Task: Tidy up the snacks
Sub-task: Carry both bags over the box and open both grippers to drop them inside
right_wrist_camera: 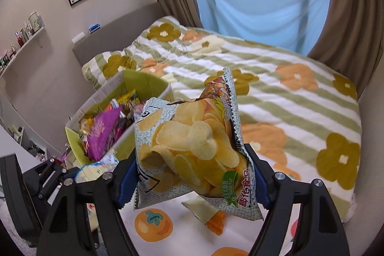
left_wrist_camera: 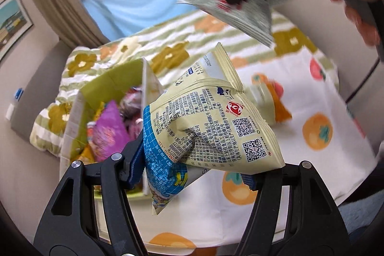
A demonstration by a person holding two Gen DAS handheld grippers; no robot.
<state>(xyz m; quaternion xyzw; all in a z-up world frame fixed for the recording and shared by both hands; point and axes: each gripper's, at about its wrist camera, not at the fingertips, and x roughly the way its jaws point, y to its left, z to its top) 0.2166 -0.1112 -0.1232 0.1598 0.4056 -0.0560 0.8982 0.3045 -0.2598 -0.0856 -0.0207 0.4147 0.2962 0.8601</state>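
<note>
1. We work over a bed with a flower-patterned quilt (right_wrist_camera: pixel 276 97); near us lies a white cloth printed with persimmons (left_wrist_camera: pixel 319 112), where loose snacks sit.
2. The green storage box (right_wrist_camera: pixel 146 85) stands on the bed to our left and is already well filled: a purple packet (right_wrist_camera: pixel 100 133) and several other wrappers are piled inside. We judge the sorting well along, not finished.
3. Our right gripper (right_wrist_camera: pixel 192 174) is clamped across the lower half of a potato chip bag (right_wrist_camera: pixel 192 143), both blue pads pressing its sides, the bag upright and clear of the cloth. The box lies forward and left of it, near but apart.
4. Our left gripper (left_wrist_camera: pixel 192 169) is closed on a cream snack packet (left_wrist_camera: pixel 216 119), which is creased between the pads and held with its printed back facing the camera; a blue-gridded part hangs below, and we cannot tell whether that is a second packet. The box sits just beyond and left of it.
5. Still left on the cloth: a small orange-and-cream packet (right_wrist_camera: pixel 211 215), lying under the chip bag. Once both held bags go into the box, that seems to be what remains.
</note>
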